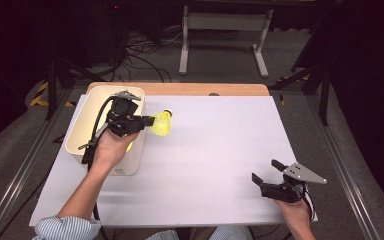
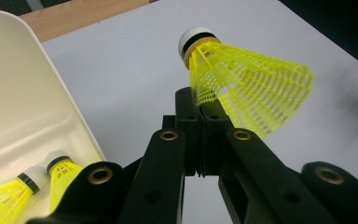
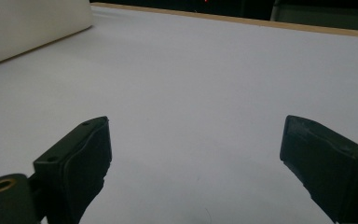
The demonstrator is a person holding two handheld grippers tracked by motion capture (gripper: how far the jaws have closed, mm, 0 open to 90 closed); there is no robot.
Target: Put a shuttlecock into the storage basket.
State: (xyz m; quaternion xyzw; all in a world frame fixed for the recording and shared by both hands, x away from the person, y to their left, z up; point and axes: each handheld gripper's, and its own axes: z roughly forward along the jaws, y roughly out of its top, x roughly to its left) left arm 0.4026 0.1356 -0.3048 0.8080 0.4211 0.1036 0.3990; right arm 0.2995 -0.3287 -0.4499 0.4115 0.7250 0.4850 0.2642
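Observation:
My left gripper (image 1: 148,120) is shut on the skirt rim of a yellow shuttlecock (image 1: 162,123) with a white cork, held just right of the cream bin (image 1: 82,125) and above the white sheet. In the left gripper view the jaws pinch the yellow mesh of that shuttlecock (image 2: 242,84), its cork pointing up and away, with my left gripper (image 2: 200,105) closed tight. Two more yellow shuttlecocks (image 2: 42,184) lie in the bin (image 2: 23,93). My right gripper (image 1: 267,171) stands open near the front right of the sheet, and the right gripper view shows nothing between my right gripper (image 3: 193,140) jaws.
A white sheet (image 1: 205,150) covers the wooden table (image 1: 180,88). The cream bin's side (image 3: 32,23) stands at the far left in the right gripper view. Beyond the table are cables and a grey stand (image 1: 225,30) on the floor.

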